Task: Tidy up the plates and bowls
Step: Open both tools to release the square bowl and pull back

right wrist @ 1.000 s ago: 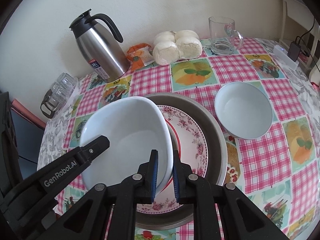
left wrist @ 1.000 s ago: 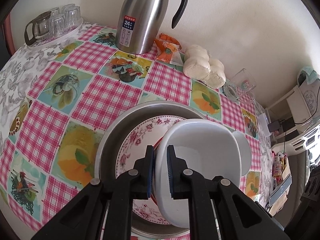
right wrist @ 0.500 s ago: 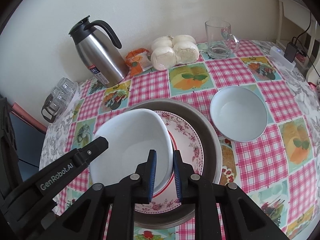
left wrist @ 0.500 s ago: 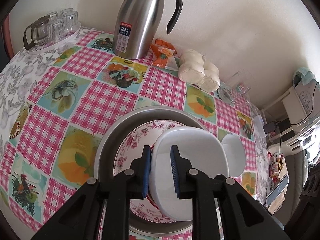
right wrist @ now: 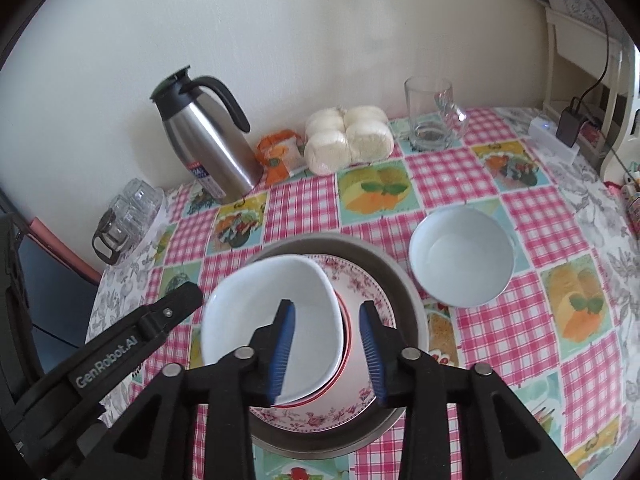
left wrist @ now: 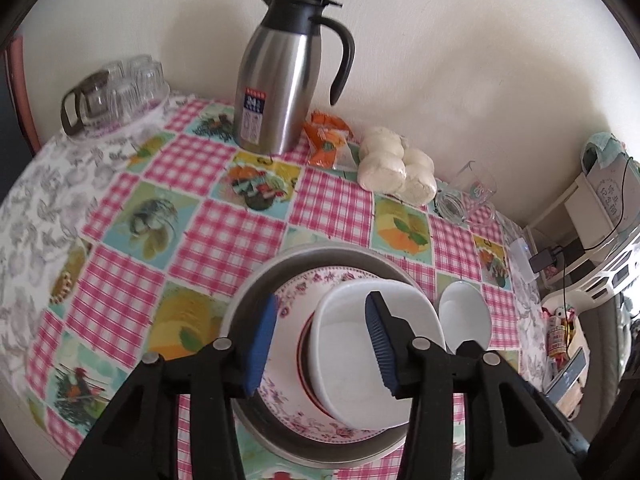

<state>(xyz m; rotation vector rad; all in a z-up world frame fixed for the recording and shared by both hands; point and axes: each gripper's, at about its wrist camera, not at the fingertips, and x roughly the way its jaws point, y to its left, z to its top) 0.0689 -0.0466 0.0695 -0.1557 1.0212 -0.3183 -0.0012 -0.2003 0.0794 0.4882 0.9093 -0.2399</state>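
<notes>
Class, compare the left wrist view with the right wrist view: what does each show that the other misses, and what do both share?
Only the left wrist view shows the grey chair beside the table. Only the right wrist view shows the left gripper's black finger from outside. Both show the steel jug, the buns, and the white square bowl stacked on the floral plate, with each gripper's jaws opening around it.

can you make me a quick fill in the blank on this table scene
The white squarish bowl sits on the ___ plate.
That plate lies inside the grey ___ pan.
The round white bowl stands ___ the pan, on the tablecloth.
The steel jug has a ___ handle.

Missing: floral; metal; beside; black
</notes>
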